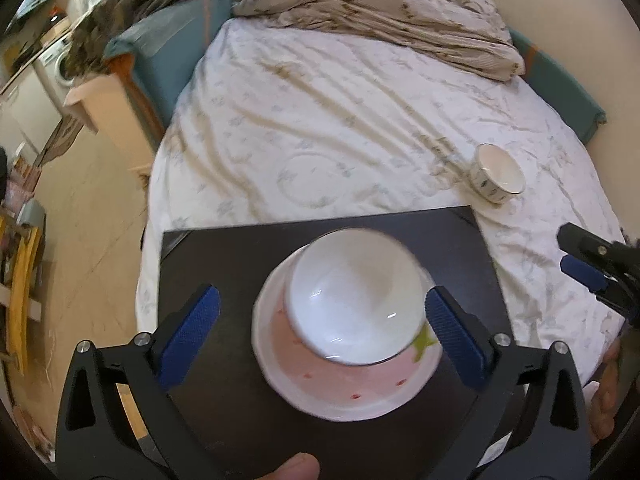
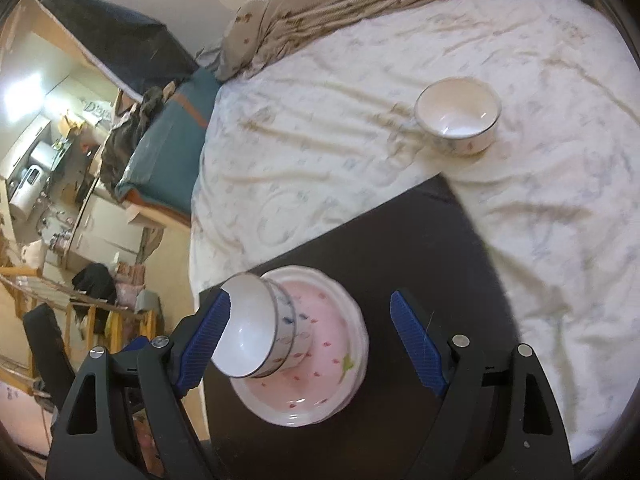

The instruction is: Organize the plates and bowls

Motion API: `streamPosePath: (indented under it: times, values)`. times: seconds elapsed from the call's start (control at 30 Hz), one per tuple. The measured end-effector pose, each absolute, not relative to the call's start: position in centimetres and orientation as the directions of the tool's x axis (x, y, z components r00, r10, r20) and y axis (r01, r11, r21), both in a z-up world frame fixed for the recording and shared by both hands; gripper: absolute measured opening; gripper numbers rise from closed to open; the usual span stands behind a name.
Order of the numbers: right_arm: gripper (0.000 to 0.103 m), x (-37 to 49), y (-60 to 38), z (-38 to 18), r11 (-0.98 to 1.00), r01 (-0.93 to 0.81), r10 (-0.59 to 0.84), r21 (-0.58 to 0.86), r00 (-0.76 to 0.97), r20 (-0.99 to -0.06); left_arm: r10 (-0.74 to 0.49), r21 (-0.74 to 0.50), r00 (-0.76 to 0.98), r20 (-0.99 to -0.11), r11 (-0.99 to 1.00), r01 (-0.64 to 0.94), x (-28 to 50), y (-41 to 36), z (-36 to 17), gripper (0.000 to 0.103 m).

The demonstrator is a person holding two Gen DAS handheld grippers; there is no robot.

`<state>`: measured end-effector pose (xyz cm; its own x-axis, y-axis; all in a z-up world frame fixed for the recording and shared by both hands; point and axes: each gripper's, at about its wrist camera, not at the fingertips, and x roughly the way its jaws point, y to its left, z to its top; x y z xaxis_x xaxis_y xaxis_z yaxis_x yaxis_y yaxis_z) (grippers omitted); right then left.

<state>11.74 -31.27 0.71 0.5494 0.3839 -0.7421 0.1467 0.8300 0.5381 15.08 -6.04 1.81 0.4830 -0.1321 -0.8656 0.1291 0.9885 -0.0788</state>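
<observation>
Black board (image 1: 224,380) lies at the near edge of the bed (image 1: 360,120), on the white sheet. On it, near the middle toward the board's near side, a pink plate (image 1: 340,392); the right wrist view suggests more than one plate stacked, rims layered, count unclear. A bowl stack (image 2: 260,332) sits on the plate, apparently two bowls nested, off-centre toward the plate's far-left rim. One small bowl (image 2: 458,114) is alone on the sheet, well apart from the board, just past its far right corner. Left gripper (image 1: 322,320): fingers wide, straddling the stacked bowls without touching, holding nothing. Right gripper (image 2: 316,340): fingers wide, empty; its left pad (image 2: 204,336) shows just beside the bowl rim, contact not certain. Judgement: task mostly done, plates and two bowls gathered. Left to do: fetch the lone bowl and nest it on the stack. The sheet is soft and wrinkled, so that bowl may tip when gripped.
</observation>
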Motion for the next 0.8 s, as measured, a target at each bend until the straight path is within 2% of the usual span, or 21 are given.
streamPosePath:
  times: [0.13, 0.4, 0.6, 0.8]
  values:
    - [0.085, 11.9, -33.2, 1.9, 0.854, 0.190, 0.300, 0.484, 0.580, -0.757, -0.135, -0.057, 0.497, -0.857, 0.984, 0.169, 16.2, -10.0, 3.3, 0.102]
    - [0.085, 14.0, -37.4, 3.1, 0.868, 0.229, 0.219, 0.440, 0.618, -0.755, -0.122, -0.023, 0.505, -0.854, 0.980, 0.197, 19.8, -15.0, 4.5, 0.102]
    - [0.085, 17.4, -42.4, -0.6, 0.823, 0.339, 0.212, 0.457, 0.563, -0.799, -0.157, -0.083, 0.468, -0.870, 0.981, 0.175, 22.6, -17.2, 3.6, 0.102]
    - [0.085, 19.4, -46.8, -2.8, 0.775, 0.445, 0.167, 0.449, 0.540, -0.825, -0.116, -0.043, 0.442, -0.890, 0.984, 0.171, 25.8, -20.3, 1.8, 0.102]
